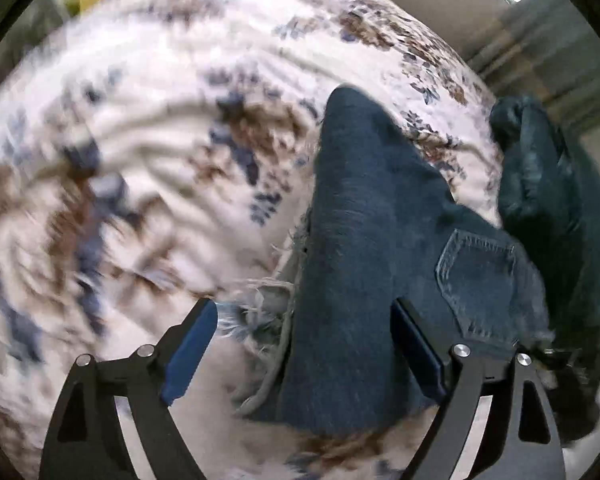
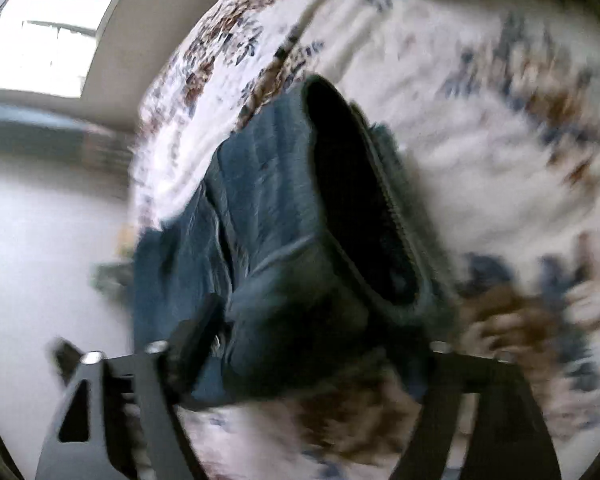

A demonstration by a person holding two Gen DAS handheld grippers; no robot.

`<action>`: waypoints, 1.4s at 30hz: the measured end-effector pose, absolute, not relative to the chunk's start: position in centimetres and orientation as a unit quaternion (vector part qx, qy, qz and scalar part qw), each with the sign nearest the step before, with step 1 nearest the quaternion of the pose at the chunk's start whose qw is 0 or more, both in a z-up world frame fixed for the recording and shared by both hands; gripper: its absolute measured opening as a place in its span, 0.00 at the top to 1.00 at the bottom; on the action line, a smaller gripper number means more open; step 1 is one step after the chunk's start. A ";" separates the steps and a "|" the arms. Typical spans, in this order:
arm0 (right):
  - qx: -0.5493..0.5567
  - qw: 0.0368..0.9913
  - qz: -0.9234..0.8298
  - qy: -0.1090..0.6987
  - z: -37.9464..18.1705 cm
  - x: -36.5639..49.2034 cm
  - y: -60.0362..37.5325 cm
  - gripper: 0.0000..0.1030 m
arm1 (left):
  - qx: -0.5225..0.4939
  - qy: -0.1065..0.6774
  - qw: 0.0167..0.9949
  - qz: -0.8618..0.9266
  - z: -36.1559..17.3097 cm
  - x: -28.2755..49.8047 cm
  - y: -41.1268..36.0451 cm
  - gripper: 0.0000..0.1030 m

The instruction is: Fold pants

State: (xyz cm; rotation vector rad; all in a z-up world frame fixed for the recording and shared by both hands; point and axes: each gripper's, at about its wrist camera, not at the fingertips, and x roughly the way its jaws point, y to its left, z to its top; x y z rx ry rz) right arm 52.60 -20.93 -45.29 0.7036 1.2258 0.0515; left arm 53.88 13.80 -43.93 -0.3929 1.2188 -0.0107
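Jeans (image 1: 360,240) lie on the floral bed (image 1: 140,140); left hand-held gripper (image 1: 306,344) spread apart over their frayed hem, right hand-held gripper (image 2: 312,356) apart around the waistband.

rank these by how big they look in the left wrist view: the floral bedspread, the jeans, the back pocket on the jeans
1. floral bedspread, fills most of the view
2. jeans, a wide dark band lying close to the camera, so nearness inflates them
3. back pocket, a small patch on the jeans

Bedroom: floral bedspread (image 1: 148,128), window (image 2: 48,40)
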 end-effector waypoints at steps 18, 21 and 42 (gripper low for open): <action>0.081 0.838 -0.096 0.531 -26.1 42.4 -17.2 0.02 | 0.010 0.538 0.843 0.006 -29.2 46.5 5.7 0.00; 0.065 0.846 -0.091 0.521 -22.4 39.7 -17.3 0.02 | 0.013 0.530 0.848 0.002 -26.0 44.0 5.0 0.00; 0.034 0.909 -0.007 0.416 4.1 18.8 -17.0 0.02 | 0.000 0.403 0.915 0.001 -3.5 26.1 2.6 0.00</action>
